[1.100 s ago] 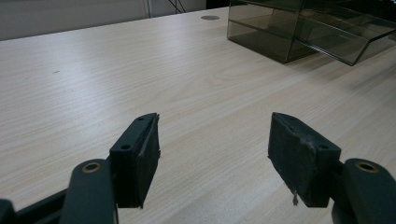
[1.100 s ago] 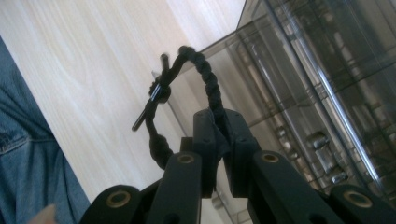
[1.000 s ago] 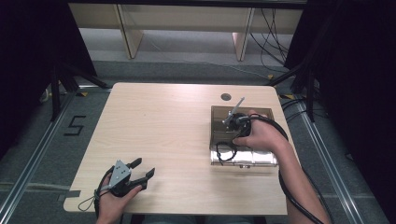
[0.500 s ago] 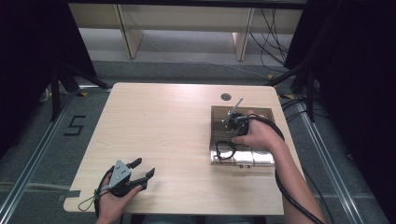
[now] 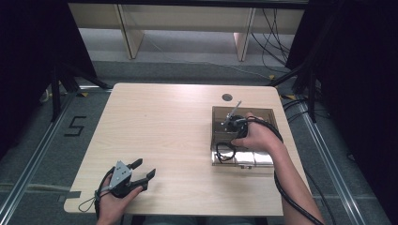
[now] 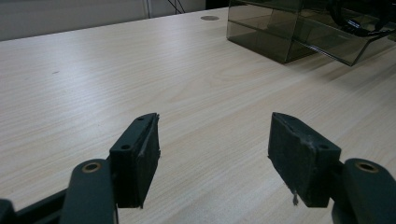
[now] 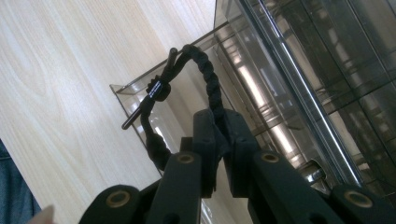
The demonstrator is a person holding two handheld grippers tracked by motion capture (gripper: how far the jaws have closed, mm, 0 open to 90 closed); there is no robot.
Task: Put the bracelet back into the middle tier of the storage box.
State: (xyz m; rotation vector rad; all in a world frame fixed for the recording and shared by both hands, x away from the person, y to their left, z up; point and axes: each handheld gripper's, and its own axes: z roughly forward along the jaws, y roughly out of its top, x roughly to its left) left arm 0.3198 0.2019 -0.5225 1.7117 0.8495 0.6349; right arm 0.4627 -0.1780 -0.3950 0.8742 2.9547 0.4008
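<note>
A coiled black cable (image 7: 208,84), looped over the open drawer of a clear plastic organiser (image 5: 220,129), is pinched between the closed jaws of the right gripper (image 7: 219,135), while the left gripper (image 5: 143,172) rests wide open and empty on the wooden table (image 5: 164,122).

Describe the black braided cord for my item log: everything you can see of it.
The black braided cord is a twisted, fabric-looking loop, cinched by a small black clasp with thin stiff ends poking out. The right gripper pinches one strand, so the loop arches above the smoky transparent plastic drawer box. Whether it touches the box is unclear.
</note>
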